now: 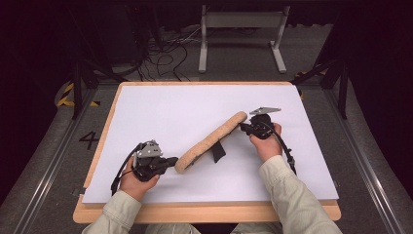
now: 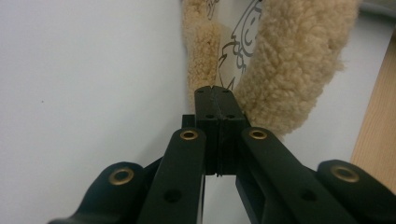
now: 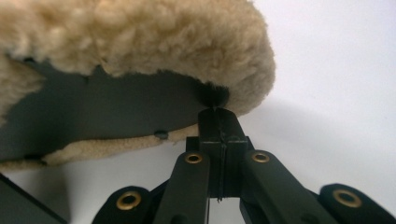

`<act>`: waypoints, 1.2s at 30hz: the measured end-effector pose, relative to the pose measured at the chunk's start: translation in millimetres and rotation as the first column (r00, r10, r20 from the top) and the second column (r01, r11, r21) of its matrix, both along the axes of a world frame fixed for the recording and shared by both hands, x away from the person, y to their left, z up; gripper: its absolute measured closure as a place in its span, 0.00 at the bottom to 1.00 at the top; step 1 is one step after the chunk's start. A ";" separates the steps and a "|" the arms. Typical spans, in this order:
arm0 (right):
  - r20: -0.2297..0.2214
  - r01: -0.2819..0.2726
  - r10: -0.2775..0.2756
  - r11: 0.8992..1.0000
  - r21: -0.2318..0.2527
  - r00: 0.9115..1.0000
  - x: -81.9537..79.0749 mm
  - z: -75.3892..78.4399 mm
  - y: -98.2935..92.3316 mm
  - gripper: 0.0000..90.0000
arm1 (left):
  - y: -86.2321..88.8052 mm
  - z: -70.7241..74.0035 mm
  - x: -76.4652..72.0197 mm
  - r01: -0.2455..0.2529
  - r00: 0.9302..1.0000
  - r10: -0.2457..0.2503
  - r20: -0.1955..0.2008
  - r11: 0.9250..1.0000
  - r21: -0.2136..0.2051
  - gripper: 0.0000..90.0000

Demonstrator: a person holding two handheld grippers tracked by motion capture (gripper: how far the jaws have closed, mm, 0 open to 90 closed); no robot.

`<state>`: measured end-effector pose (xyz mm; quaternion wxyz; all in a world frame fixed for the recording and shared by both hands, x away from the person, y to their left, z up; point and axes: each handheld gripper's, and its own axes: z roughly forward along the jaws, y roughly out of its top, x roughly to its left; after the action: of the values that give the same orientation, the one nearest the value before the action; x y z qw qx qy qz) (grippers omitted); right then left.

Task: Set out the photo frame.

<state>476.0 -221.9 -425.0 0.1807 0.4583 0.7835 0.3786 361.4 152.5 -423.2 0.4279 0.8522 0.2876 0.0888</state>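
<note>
high view showed my left hand (image 1: 132,181) low at the near left of the white sheet (image 1: 160,107), its left claw (image 1: 171,161) pinched shut on the near end of the fleecy pad (image 1: 212,139). that pad stretched slantwise across the middle of the sheet, a black strap (image 1: 218,150) hanging under it. my right hand (image 1: 266,144) sat farther back, wrist bent inward, right claw (image 1: 242,126) clamped on the far end. cables (image 1: 160,58) and a grey stand (image 1: 241,39) lay beyond the table (image 1: 204,212).

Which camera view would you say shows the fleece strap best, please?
The high view: the whole fleece strap runs slanted between both grippers above the white sheet. The left gripper view gives one woolly end; the right gripper view shows its other end and dark underside.
</note>
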 end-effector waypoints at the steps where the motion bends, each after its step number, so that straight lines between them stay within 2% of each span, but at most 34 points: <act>1: 0.000 0.004 -0.004 1.000 -0.004 1.000 2.3 -0.1 1.6 1.00 | -0.4 -0.1 -0.3 0.003 1.000 -0.003 -0.001 1.000 -0.001 1.00; 4: -0.001 0.014 -0.014 1.000 0.004 1.000 7.3 -0.2 3.1 1.00 | -2.1 -0.7 -1.4 0.015 1.000 -0.016 0.004 1.000 0.007 1.00; 8: -0.016 0.021 -0.020 0.998 0.063 1.000 13.8 -0.1 4.6 1.00 | -3.6 -1.8 -1.8 0.019 1.000 -0.019 0.006 1.000 0.017 1.00; 9: -0.012 0.020 -0.019 0.998 0.065 1.000 14.7 -0.8 5.5 1.00 | -3.5 -2.0 -1.9 0.017 1.000 -0.017 0.007 1.000 0.019 1.00; 13: -0.017 0.027 -0.027 1.000 0.000 1.000 12.5 -2.7 5.5 1.00 | -0.5 -3.7 -1.9 0.010 1.000 -0.010 -0.005 1.000 0.019 1.00; 15: -0.017 0.028 -0.028 1.000 -0.013 0.999 9.5 -1.1 2.9 1.00 | 0.9 -4.7 -1.4 0.008 1.000 -0.008 -0.013 1.000 0.019 1.00; 20: -0.004 0.008 -0.008 1.000 -0.024 1.000 -6.0 10.8 -6.5 1.00 | -2.2 -5.8 -2.9 0.039 0.999 -0.038 -0.027 0.999 0.026 1.00; 23: 0.002 -0.007 0.007 0.998 0.065 1.000 -21.0 16.4 -12.7 1.00 | -1.5 -6.1 -2.4 0.061 0.997 -0.060 -0.044 0.998 0.021 1.00; 27: 0.011 -0.020 0.020 0.998 0.066 1.000 -39.6 18.9 -19.3 1.00 | -6.0 -5.5 -6.2 0.094 0.994 -0.093 -0.052 0.995 0.023 1.00; 31: 0.026 -0.026 0.025 0.998 0.057 0.999 -57.2 22.7 -29.1 1.00 | -16.6 -4.5 -13.3 0.147 0.988 -0.146 -0.049 0.989 0.033 1.00; 35: 0.034 -0.038 0.036 0.998 0.053 0.999 -69.5 27.9 -35.2 1.00 | -26.9 -3.4 -17.8 0.203 0.978 -0.201 -0.057 0.978 0.041 1.00; 36: 0.034 -0.038 0.036 0.998 0.053 0.999 -69.5 27.9 -35.2 1.00 | -26.9 -3.4 -17.8 0.203 0.978 -0.201 -0.057 0.978 0.041 1.00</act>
<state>406.5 -257.1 -397.1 0.1742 0.4420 0.7784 0.4103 343.5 125.5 -426.6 0.4070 0.8888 0.2085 0.0292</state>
